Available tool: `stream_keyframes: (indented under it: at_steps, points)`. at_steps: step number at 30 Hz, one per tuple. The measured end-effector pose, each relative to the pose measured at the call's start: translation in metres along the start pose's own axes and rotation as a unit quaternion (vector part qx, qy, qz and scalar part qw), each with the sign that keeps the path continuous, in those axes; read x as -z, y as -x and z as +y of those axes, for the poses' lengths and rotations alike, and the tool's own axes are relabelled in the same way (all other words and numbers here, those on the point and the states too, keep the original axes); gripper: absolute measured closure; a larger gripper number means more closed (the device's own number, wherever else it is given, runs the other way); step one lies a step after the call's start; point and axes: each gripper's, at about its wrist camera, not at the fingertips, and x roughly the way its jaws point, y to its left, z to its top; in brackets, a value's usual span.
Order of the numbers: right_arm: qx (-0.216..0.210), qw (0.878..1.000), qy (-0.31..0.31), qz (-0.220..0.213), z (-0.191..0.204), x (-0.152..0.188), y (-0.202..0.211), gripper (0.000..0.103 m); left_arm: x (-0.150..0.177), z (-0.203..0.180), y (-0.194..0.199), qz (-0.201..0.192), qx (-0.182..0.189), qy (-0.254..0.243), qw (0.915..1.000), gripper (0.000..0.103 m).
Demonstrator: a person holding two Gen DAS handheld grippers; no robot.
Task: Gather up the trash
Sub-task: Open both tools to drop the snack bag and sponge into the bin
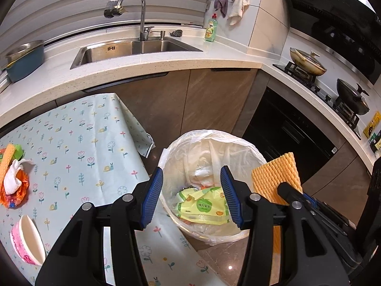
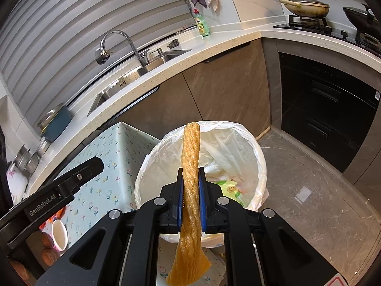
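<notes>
A white bin (image 1: 257, 157) lined with a clear bag stands on the floor by the table; it also shows in the right wrist view (image 2: 152, 162). A yellow-green packet (image 1: 202, 208) lies inside it. My left gripper (image 1: 191, 196) is open and empty above the bin's near rim. My right gripper (image 2: 191, 190) is shut on an orange foam net sleeve (image 2: 190, 157), held edge-up over the bin; the sleeve shows in the left wrist view (image 1: 273, 174) at the bin's right. More trash lies on the table's left: a white tissue (image 1: 13, 178), an orange wrapper (image 1: 22, 186).
The table has a floral cloth (image 1: 78, 143). A pink paper bowl (image 1: 28, 243) sits near its front left. Behind are a counter with a sink (image 1: 133, 50), a green soap bottle (image 1: 210, 29) and a stove with pans (image 1: 307, 62). A dark oven (image 1: 285, 131) is at right.
</notes>
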Motion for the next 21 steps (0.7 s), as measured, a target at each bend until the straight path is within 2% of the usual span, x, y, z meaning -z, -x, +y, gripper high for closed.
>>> stream_keyframes:
  at_steps: [13, 16, 18, 21]
  points:
    - [0.006, 1.000, 0.026, 0.008, 0.022, -0.014, -0.030, 0.092, 0.001, 0.026, 0.007, -0.004, -0.020, 0.016, 0.9997, 0.054]
    - [0.012, 0.999, 0.030, 0.001, 0.026, -0.019, -0.035, 0.086, 0.003, 0.035, 0.011, -0.007, -0.029, 0.027, 0.9992, 0.047]
    - [0.015, 0.999, 0.033, -0.005, 0.031, -0.022, -0.035, 0.073, 0.004, 0.043, 0.014, -0.008, -0.034, 0.034, 0.9988, 0.045]
    - [0.014, 0.999, 0.038, -0.017, 0.041, -0.026, -0.032, 0.065, 0.007, 0.055, 0.018, -0.009, -0.042, 0.048, 0.9979, 0.042]
